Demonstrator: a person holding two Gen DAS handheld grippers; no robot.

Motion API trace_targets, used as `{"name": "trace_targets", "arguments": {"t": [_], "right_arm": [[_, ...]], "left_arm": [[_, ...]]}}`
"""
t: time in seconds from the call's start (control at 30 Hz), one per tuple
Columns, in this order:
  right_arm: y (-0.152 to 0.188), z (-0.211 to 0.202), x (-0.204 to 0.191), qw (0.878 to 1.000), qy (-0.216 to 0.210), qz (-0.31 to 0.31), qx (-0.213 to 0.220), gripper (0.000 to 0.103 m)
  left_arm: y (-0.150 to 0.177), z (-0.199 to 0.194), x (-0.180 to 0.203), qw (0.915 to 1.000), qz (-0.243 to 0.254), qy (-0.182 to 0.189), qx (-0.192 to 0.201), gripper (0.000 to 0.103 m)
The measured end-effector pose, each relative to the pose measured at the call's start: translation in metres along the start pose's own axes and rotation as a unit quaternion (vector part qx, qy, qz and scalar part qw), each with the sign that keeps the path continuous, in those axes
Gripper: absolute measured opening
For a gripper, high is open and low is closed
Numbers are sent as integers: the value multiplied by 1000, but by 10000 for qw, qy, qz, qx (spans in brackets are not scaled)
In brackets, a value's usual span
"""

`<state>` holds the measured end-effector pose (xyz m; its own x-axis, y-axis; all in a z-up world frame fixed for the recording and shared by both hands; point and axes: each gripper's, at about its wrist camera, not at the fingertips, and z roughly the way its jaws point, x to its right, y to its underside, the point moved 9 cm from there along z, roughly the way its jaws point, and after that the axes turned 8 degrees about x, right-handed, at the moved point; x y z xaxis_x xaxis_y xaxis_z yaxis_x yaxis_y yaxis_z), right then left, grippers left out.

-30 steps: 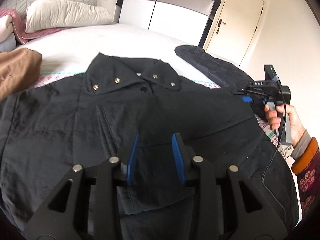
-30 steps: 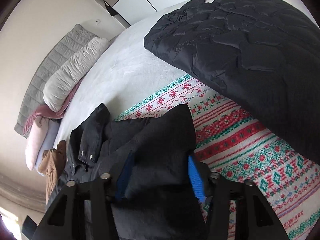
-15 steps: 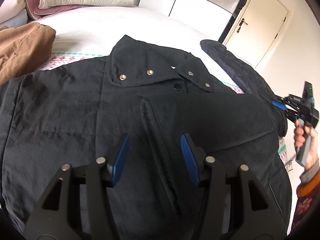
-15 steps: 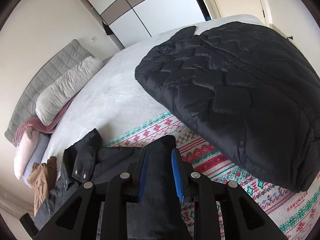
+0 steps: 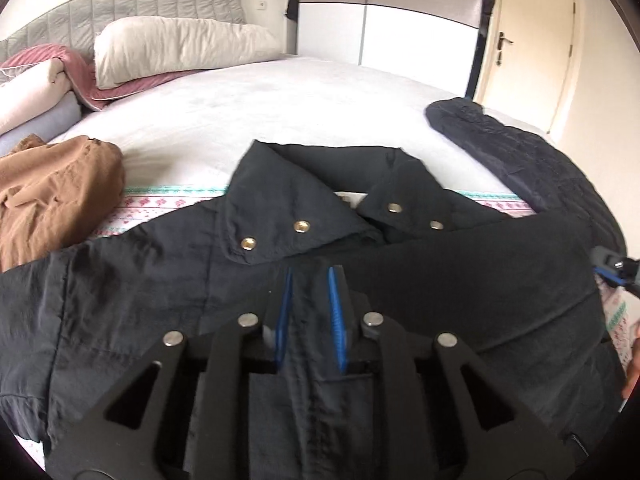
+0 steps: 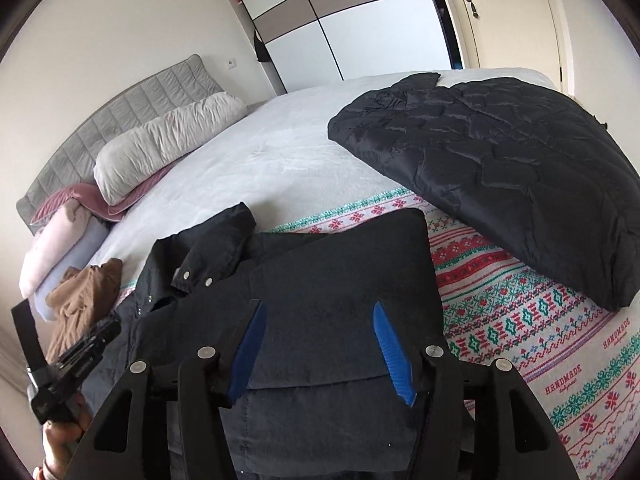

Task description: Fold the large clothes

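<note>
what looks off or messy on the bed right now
Nothing is damaged or spilled. The brown garment lies crumpled in a heap beside the black jacket, and the quilted coat is still unfolded.

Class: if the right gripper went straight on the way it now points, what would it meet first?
Most likely the folded-over sleeve panel of the black jacket, lying just ahead of the right gripper; depth is uncertain.

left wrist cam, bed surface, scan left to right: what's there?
Rolled bedding → brown garment → black snap-collar jacket, with the left gripper over its middle → quilted dark jacket → right gripper at the frame edge.
</note>
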<state>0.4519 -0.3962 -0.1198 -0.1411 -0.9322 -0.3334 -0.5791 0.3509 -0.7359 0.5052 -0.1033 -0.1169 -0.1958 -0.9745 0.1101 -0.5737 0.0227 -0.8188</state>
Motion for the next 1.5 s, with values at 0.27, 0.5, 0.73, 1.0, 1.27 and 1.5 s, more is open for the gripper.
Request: {"name": "trace_targets", "arguments": {"t": [0.27,0.5,0.73,1.0,1.27,1.5], "right_arm": [[56,49,7,9927,578,-915,-536,57],[45,7,-9,9935,483,-741,-714,69],[61,-66,-30,9965,169,-188,-792,76],[83,-125,-64,9956,250,-617,-654,81],[106,-125,-85,9917,152,-1001,-789,87],[118,-117,-86,9901,165,-1052,-910,87]], "left_arm": [[60,12,29,9952,75,733,-636,42],[42,-47,6,9930,-551,634,-826,82],[49,-128,-60,9932,-711,4,-926,85],[77,-195,-172,9789,-1730,-923,-578,93],[120,-217,-298,9337,-3061,-1829,-323,94],[155,-222,-365,8935,-3750,-2468,-78,94]]}}
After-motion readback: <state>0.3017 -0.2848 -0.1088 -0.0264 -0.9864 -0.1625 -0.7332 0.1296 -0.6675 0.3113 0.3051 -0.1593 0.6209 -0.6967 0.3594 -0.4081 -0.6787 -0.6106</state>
